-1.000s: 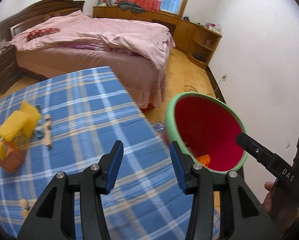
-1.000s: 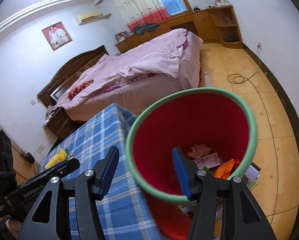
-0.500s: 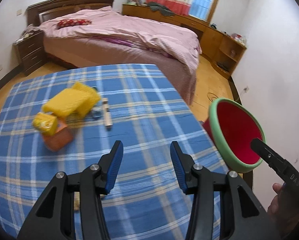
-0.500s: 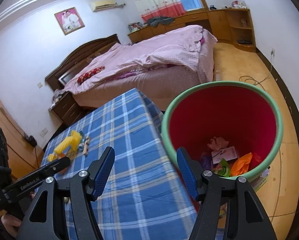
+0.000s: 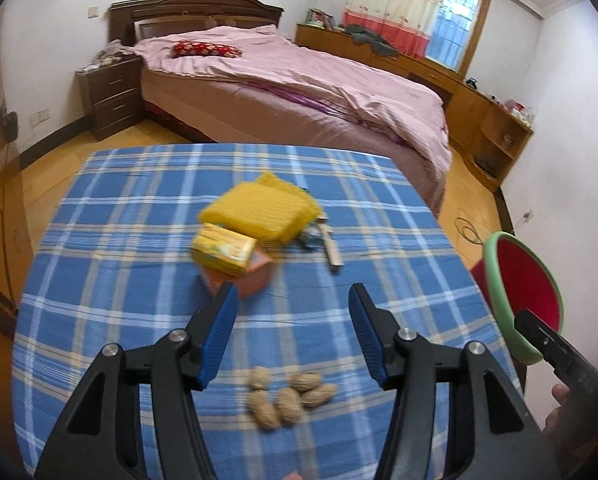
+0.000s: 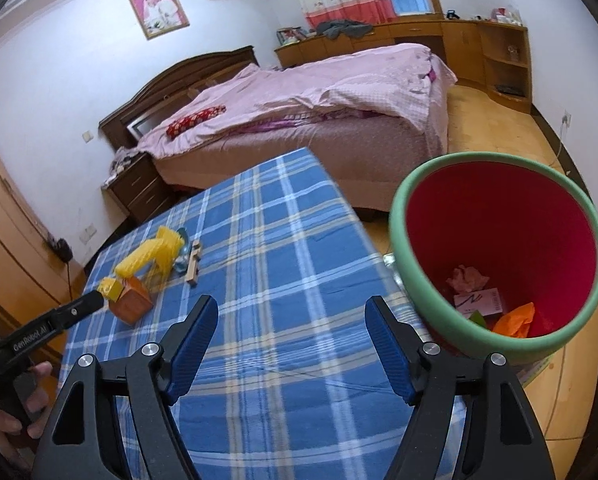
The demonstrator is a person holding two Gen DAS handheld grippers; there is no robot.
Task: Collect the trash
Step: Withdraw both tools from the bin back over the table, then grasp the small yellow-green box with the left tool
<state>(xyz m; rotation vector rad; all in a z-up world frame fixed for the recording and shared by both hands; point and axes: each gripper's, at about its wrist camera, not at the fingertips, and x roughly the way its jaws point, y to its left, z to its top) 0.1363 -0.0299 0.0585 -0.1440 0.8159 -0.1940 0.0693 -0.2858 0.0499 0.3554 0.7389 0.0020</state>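
Lying just below open left claw: peanuts

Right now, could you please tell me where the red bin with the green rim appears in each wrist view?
Left wrist view: the red bin sits at the far right edge, beside the table, partly cut off by the other tool's finger.
Right wrist view: the bin fills the right half, trash visible inside.
Shared landmark: the blue plaid tablecloth, whose right edge borders the bin.

Home bedroom, pink-quilted bed, nightstand, curtained window
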